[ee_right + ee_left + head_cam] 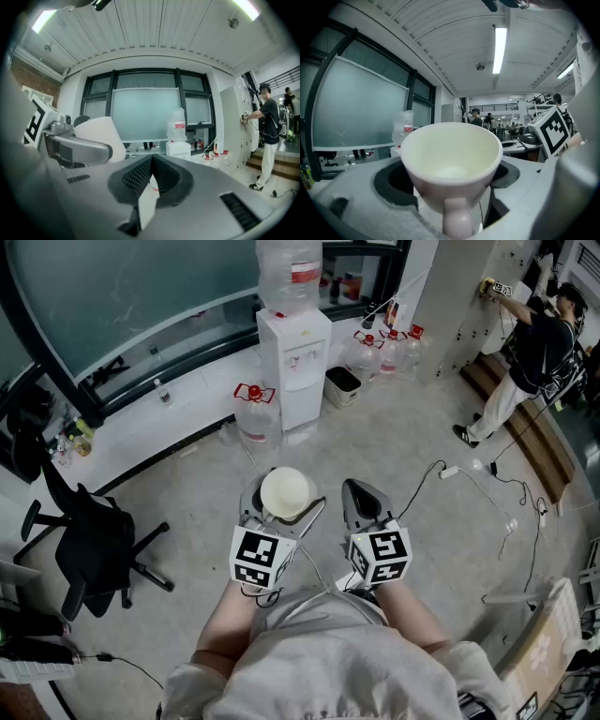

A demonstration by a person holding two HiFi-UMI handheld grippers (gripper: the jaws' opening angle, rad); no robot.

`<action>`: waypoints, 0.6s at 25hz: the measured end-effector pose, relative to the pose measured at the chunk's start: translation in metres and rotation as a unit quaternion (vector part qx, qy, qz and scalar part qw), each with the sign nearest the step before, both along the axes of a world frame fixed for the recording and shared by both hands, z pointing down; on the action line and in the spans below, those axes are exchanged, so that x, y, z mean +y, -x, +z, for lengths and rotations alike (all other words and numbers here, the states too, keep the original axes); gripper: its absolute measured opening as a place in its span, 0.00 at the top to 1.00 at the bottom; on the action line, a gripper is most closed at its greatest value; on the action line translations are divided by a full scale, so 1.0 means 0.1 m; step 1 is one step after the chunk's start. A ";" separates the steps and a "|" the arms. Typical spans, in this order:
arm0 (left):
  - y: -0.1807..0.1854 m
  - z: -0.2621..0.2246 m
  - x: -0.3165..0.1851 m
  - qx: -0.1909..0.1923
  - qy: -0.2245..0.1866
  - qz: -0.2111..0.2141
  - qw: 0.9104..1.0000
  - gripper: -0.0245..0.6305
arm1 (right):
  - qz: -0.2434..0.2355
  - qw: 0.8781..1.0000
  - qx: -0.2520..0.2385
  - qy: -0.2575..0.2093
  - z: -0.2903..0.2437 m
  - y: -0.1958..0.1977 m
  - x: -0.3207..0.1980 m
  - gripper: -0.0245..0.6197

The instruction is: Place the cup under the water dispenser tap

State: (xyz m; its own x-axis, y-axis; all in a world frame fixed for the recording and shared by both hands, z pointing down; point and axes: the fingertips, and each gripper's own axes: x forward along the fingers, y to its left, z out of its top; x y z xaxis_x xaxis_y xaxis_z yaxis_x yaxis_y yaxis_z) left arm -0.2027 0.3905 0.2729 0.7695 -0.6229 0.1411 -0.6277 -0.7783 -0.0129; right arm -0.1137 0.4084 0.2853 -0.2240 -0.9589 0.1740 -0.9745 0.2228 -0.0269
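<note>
Cup (452, 164) stands clamped between left gripper (282, 506) jaws (handle toward camera).

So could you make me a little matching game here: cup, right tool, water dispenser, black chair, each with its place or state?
1 cup
2 right tool
3 water dispenser
4 black chair

A closed, nothing in it
B against the glass wall, bottle on top
C on the floor, left in the head view
D gripped by the left tool

Pairs: 1-D, 2-A, 3-B, 4-C
</note>
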 end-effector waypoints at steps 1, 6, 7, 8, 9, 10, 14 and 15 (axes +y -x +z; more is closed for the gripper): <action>0.01 0.01 0.00 0.000 0.001 0.000 1.000 0.27 | -0.001 1.000 0.001 0.001 0.01 0.01 0.00 0.92; 0.05 0.06 -0.04 0.002 0.006 -0.001 1.000 0.27 | -0.005 1.000 0.003 0.004 0.05 0.08 -0.02 0.92; 0.06 0.07 -0.04 0.002 0.007 -0.001 1.000 0.27 | -0.006 1.000 0.003 0.005 0.06 0.09 -0.03 0.92; 0.07 0.07 -0.05 0.003 0.008 -0.001 1.000 0.27 | -0.006 1.000 0.004 0.006 0.06 0.10 -0.03 0.92; 0.08 0.08 -0.05 0.003 0.010 -0.002 1.000 0.27 | -0.006 1.000 0.003 0.006 0.06 0.12 -0.04 0.92; 0.09 0.08 -0.06 0.004 0.011 -0.001 1.000 0.27 | -0.006 1.000 0.001 0.005 0.06 0.13 -0.05 0.92; 0.13 0.11 -0.06 0.011 0.016 -0.001 1.000 0.27 | -0.001 1.000 -0.007 -0.002 0.09 0.16 -0.05 0.92; 0.13 0.11 -0.06 0.012 0.017 -0.001 1.000 0.27 | -0.001 1.000 -0.007 0.002 0.11 0.16 -0.05 0.92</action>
State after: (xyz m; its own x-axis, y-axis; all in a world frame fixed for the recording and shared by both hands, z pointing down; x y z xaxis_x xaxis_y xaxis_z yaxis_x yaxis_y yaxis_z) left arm -0.2160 0.3844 0.2841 0.7719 -0.6193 0.1438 -0.6289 -0.7770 0.0292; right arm -0.1298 0.4033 0.2963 -0.2288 -0.9579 0.1737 -0.9735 0.2249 -0.0418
